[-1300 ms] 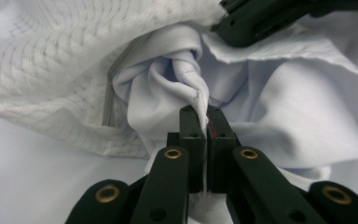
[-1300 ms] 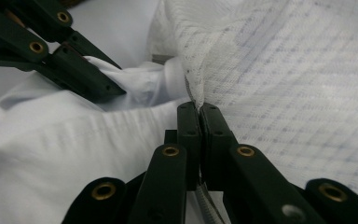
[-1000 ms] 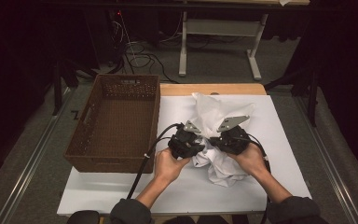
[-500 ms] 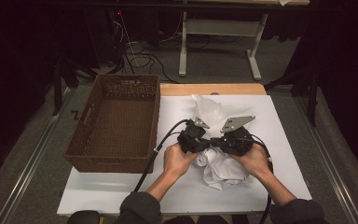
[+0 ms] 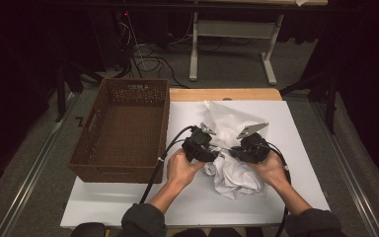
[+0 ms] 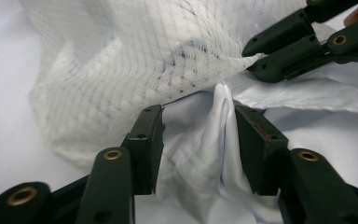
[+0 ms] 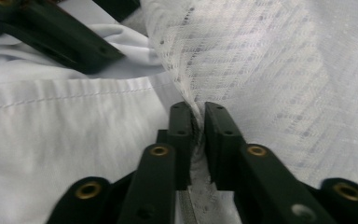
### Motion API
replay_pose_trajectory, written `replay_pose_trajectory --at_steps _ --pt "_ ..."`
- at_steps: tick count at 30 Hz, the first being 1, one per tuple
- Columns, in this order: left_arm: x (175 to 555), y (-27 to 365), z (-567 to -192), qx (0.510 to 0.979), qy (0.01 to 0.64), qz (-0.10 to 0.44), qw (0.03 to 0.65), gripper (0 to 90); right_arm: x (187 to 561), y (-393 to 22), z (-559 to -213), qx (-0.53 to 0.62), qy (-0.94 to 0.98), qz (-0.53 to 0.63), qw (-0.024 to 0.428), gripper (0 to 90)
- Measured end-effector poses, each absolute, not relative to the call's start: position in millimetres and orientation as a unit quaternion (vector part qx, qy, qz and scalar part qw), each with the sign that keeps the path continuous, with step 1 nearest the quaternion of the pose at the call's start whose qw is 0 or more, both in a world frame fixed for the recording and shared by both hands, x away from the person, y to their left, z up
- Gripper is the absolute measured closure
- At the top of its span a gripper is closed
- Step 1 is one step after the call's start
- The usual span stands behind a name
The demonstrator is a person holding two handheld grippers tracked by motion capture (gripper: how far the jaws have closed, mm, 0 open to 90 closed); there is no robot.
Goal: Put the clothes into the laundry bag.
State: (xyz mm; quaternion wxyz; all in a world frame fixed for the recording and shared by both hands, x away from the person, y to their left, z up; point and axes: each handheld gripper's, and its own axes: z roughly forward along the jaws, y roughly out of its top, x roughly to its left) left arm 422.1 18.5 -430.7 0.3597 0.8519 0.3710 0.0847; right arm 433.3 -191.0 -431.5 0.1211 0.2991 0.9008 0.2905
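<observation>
The white cloth lies bunched mid-desk, right of the basket. The left tongs have just been opening, wide around a loose ridge. The right tongs, narrow after easing slightly, pinch a lacy fold, likely to anchor it.

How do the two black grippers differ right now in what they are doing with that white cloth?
The left gripper has its jaws apart, a fold of the smooth white cloth standing loose between them; they have just been opening. The right gripper has jaws nearly together, pinching a strip of white mesh fabric. Both are black, hand-held, and low over the same crumpled pile beside the brown wicker basket.
</observation>
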Motion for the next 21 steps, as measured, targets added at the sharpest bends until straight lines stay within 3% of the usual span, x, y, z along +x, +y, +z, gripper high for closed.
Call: replay_pose_trajectory --at_steps 5,12,18,21 --pt "418.4 29.2 -426.0 0.849 0.378 0.096 0.356 53.1 421.7 -191.5 -414.9 0.298 0.889 0.317 0.142 67.4" --pt "421.6 25.0 -430.6 0.847 0.387 0.091 0.352 55.8 392.3 -180.4 -385.1 0.253 0.887 0.36 0.144 61.1" --pt "419.1 29.1 -427.1 0.847 0.392 0.098 0.346 55.1 391.9 -156.1 -412.5 0.237 0.918 0.296 0.117 50.0" --pt "415.9 35.9 -423.7 0.847 0.393 0.103 0.342 54.9 407.0 -156.2 -435.4 0.262 0.924 0.266 0.087 52.3"
